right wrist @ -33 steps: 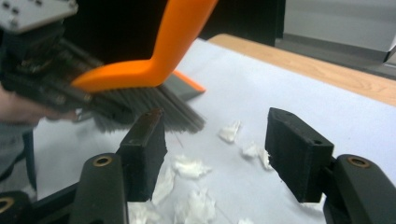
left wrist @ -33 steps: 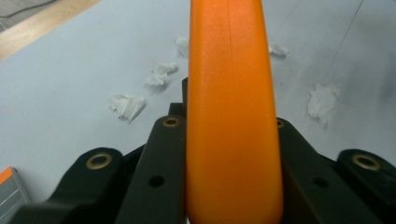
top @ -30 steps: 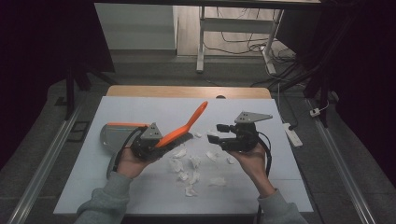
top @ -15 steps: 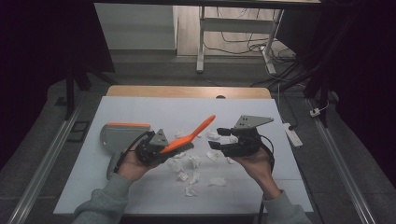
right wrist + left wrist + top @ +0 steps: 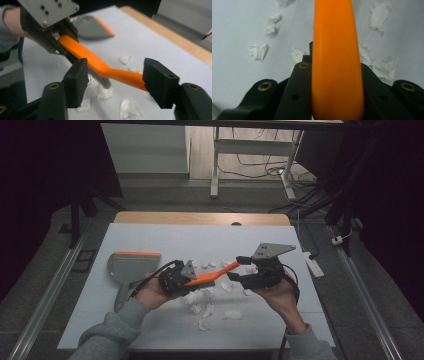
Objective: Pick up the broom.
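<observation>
My left gripper (image 5: 191, 277) is shut on the handle of an orange brush (image 5: 216, 273), held above the table and pointing right. In the left gripper view the orange handle (image 5: 337, 62) runs up between the black fingers (image 5: 299, 82). My right gripper (image 5: 239, 268) stands open at the brush's far end. In the right gripper view the brush (image 5: 100, 66) crosses between the wide-apart jaws of the right gripper (image 5: 115, 72), with its grey bristles (image 5: 101, 79) hanging down and its tip by the right-hand jaw. The left gripper (image 5: 60, 45) shows behind it.
Several torn white paper scraps (image 5: 205, 302) lie on the pale table (image 5: 150, 240) below and in front of the brush. A grey dustpan with an orange lip (image 5: 127, 265) rests at the left, seen too as the dustpan (image 5: 93, 28). A wooden edge (image 5: 200, 217) runs along the back.
The left gripper has swung the brush down from a steep up-right tilt to nearly level, its tip reaching the right gripper. The right gripper has shifted slightly toward it.
</observation>
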The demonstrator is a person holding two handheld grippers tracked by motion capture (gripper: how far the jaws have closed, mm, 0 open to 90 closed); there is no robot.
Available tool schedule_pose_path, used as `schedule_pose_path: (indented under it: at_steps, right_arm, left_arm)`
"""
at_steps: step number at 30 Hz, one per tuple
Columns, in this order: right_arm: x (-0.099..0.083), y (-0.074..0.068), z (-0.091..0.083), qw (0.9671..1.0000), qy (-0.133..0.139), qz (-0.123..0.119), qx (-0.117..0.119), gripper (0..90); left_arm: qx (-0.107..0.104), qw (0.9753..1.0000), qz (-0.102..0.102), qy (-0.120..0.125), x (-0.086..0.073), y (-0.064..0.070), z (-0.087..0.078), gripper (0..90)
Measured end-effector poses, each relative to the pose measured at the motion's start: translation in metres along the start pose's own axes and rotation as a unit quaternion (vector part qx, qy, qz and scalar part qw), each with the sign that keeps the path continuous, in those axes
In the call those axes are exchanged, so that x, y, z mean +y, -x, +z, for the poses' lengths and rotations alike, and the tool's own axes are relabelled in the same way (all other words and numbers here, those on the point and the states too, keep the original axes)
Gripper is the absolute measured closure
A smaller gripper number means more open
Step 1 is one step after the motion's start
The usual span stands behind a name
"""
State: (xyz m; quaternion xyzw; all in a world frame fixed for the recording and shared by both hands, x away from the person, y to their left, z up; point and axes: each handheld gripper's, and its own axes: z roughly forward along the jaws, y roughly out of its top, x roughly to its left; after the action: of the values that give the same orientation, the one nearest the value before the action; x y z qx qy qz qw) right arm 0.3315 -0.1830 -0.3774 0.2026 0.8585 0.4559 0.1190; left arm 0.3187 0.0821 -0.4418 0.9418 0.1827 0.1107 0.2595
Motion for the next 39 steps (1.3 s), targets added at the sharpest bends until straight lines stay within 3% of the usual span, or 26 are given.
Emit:
schedule_pose_path:
  at_steps: [1, 4, 8, 12, 15, 20, 24, 26, 30, 38, 39]
  right_arm:
    - [-0.001, -0.001, 0.005, 0.9999, -0.009, -0.013, -0.005, 35.9]
    - [0.0, -0.003, 0.015, 0.9982, -0.044, -0.037, 0.014, 35.4]
    - [0.0, -0.009, 0.029, 0.9921, -0.095, -0.075, 0.032, 35.2]
    - [-0.002, -0.011, 0.037, 0.9886, -0.118, -0.087, 0.033, 35.9]
    - [-0.005, -0.013, 0.046, 0.9822, -0.152, -0.097, 0.052, 40.4]
    - [-0.008, -0.018, 0.056, 0.97, -0.197, -0.124, 0.071, 46.9]
    - [-0.012, -0.016, 0.058, 0.9658, -0.209, -0.126, 0.087, 60.7]
    - [-0.014, -0.014, 0.058, 0.9651, -0.21, -0.122, 0.099, 62.3]
    - [-0.016, -0.016, 0.059, 0.9586, -0.218, -0.146, 0.11, 64.4]
    - [-0.019, -0.019, 0.062, 0.9563, -0.215, -0.161, 0.114, 66.7]
    - [-0.019, -0.019, 0.062, 0.9547, -0.217, -0.167, 0.116, 67.2]
  left_arm:
    - [-0.005, 0.9999, 0.009, -0.008, 0.003, 0.003, 0.003, 79.6]
    - [-0.008, 0.9997, 0.018, -0.012, 0.006, 0.005, 0.005, 79.5]
    - [-0.01, 0.9993, 0.034, -0.012, 0.011, 0.01, 0.007, 79.6]
    - [-0.019, 0.9984, 0.05, -0.017, 0.014, 0.016, 0.01, 79.6]
    - [-0.034, 0.9974, 0.062, -0.017, 0.016, 0.018, 0.012, 79.6]
    - [-0.04, 0.9967, 0.069, -0.014, 0.023, 0.021, 0.015, 79.6]
    - [-0.042, 0.9961, 0.076, -0.017, 0.023, 0.021, 0.014, 79.6]
    - [-0.051, 0.9955, 0.078, -0.016, 0.022, 0.02, 0.013, 79.5]
    - [-0.06, 0.9941, 0.089, -0.017, 0.022, 0.021, 0.015, 79.6]
    - [-0.074, 0.9927, 0.094, -0.012, 0.022, 0.019, 0.014, 79.7]
    - [-0.074, 0.9927, 0.094, -0.012, 0.022, 0.019, 0.014, 79.6]
